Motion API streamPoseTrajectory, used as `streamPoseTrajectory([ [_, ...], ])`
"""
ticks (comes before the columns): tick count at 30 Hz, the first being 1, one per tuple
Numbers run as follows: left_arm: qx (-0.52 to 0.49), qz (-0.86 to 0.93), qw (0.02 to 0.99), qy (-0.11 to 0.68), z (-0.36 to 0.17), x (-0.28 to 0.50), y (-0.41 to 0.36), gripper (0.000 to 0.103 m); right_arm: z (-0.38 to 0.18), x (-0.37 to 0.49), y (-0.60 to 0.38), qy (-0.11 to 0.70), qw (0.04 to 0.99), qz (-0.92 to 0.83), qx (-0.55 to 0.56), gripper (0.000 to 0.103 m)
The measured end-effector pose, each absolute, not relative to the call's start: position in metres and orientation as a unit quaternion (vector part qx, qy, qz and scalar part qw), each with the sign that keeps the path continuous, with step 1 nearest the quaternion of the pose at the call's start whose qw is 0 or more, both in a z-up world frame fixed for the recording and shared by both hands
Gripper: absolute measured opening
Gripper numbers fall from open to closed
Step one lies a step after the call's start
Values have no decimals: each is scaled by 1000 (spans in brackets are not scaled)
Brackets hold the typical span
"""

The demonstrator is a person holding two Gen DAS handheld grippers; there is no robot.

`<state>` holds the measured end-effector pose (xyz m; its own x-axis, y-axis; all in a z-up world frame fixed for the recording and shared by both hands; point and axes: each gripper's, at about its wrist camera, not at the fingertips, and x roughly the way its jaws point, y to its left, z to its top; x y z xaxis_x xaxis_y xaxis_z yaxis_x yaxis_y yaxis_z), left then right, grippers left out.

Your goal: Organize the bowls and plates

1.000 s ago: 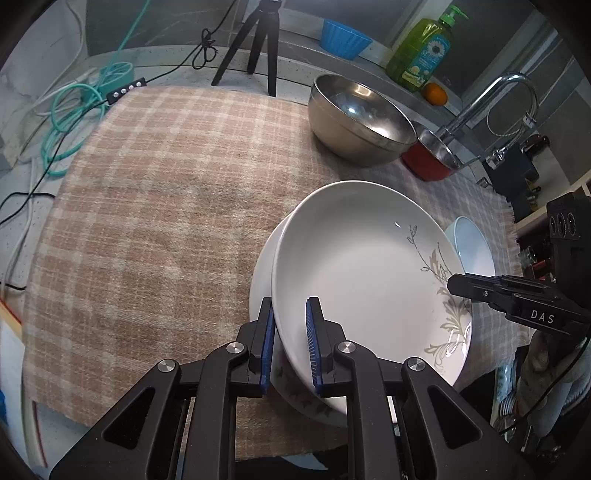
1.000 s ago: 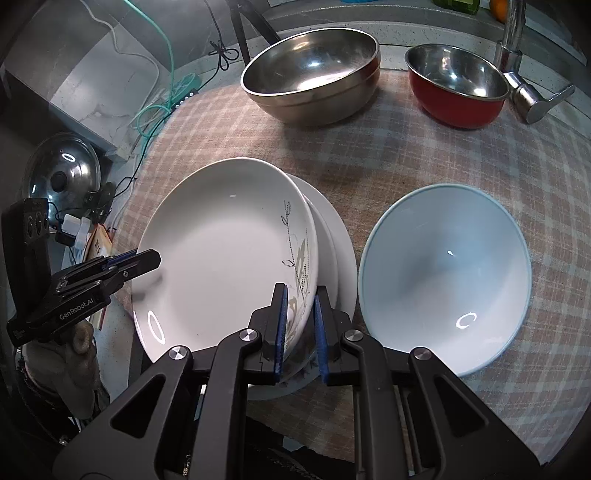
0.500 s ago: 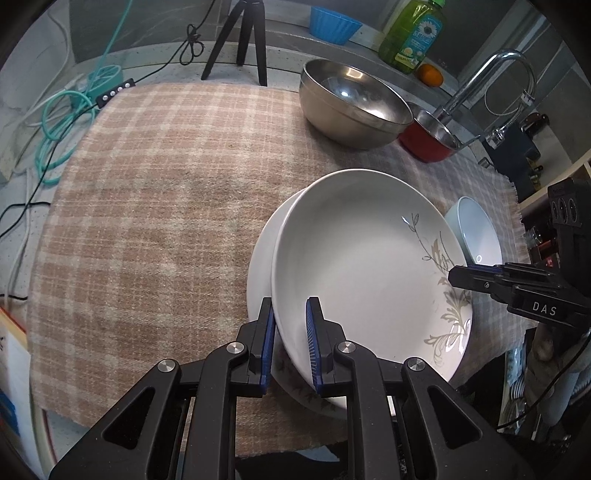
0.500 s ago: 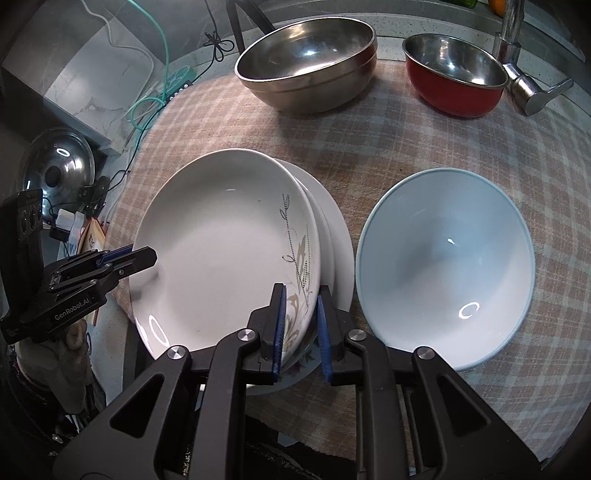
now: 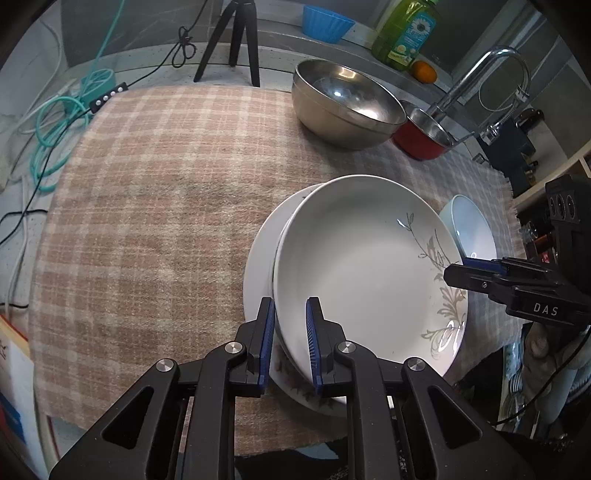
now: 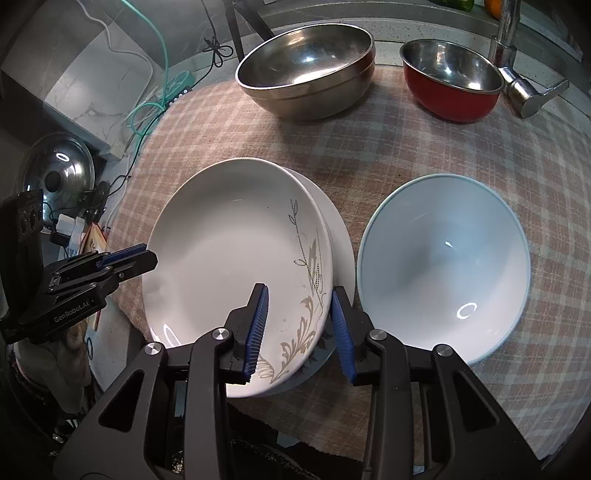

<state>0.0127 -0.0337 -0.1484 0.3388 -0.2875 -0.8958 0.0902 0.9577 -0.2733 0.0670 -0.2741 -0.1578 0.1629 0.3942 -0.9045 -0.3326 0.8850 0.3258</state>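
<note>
A white plate with a leaf pattern (image 5: 362,266) lies tilted on a second white plate (image 5: 258,258) on the checked cloth. My left gripper (image 5: 290,332) is shut on the top plate's near rim. In the right wrist view the same top plate (image 6: 229,251) has its right rim between the pads of my right gripper (image 6: 300,328). Those jaws are opening and the pads stand off the rim. The left gripper (image 6: 147,258) shows at the plate's left edge. A pale blue bowl (image 6: 443,266) sits just right of the plates.
A large steel bowl (image 6: 306,70) and a red bowl (image 6: 450,81) stand at the back of the cloth, by the faucet (image 6: 517,88). A tripod (image 5: 232,44), green soap bottle (image 5: 406,29) and blue cup (image 5: 325,22) stand behind. Cables (image 5: 55,122) lie at the left.
My right gripper's jaws have spread apart and let go of the top plate's rim. The left gripper keeps its grip on the opposite rim.
</note>
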Motion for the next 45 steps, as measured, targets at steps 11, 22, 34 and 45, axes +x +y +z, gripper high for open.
streamPoseTrajectory([
  [11, -99, -120, 819, 553, -137, 23, -27, 16, -138, 68, -277, 581, 780, 228, 40, 40],
  [22, -106, -123, 826, 540, -125, 50, -26, 16, -119, 94, -271, 558, 799, 219, 40, 41],
  [34, -84, -128, 834, 531, -113, 110, -33, 34, -105, 154, -266, 527, 828, 189, 39, 47],
  [45, -114, -125, 832, 528, -114, 181, -30, 34, -122, 215, -270, 545, 820, 158, 76, 47],
])
